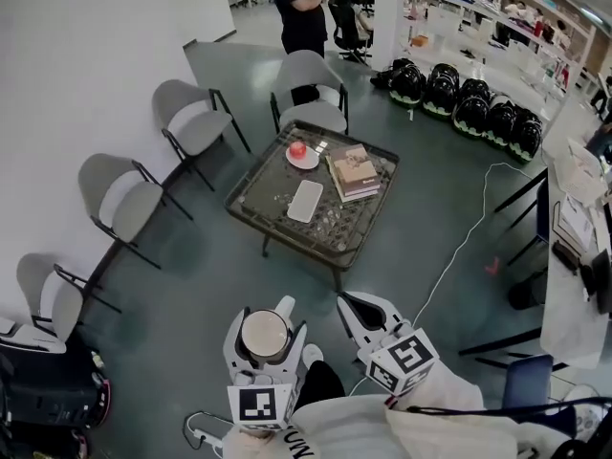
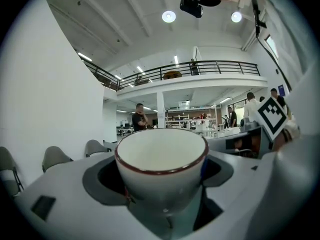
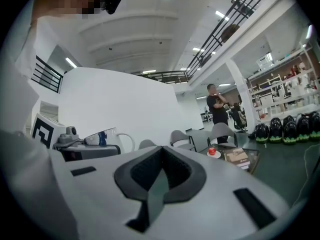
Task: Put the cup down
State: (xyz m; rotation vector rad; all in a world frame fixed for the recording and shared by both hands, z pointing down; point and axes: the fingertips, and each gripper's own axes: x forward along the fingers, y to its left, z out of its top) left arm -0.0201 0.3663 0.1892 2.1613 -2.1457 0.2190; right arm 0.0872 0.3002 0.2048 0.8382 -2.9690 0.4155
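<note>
Cup [image 2: 161, 159] clamped upright in my left tongs [image 1: 263, 327]; right tongs [image 1: 356, 306] closed, empty. Tabletop [image 1: 246, 207] well ahead: early release would likely smash it.

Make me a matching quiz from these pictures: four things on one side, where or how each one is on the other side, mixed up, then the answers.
Things
1. cup
2. books
3. right gripper
4. saucer

Places or states
A. jaws shut, nothing between them
B. stacked on the table, right of the saucer
C. between the jaws of the left gripper
D. on the table, with a red thing on it

Pairs: 1-C, 2-B, 3-A, 4-D
</note>
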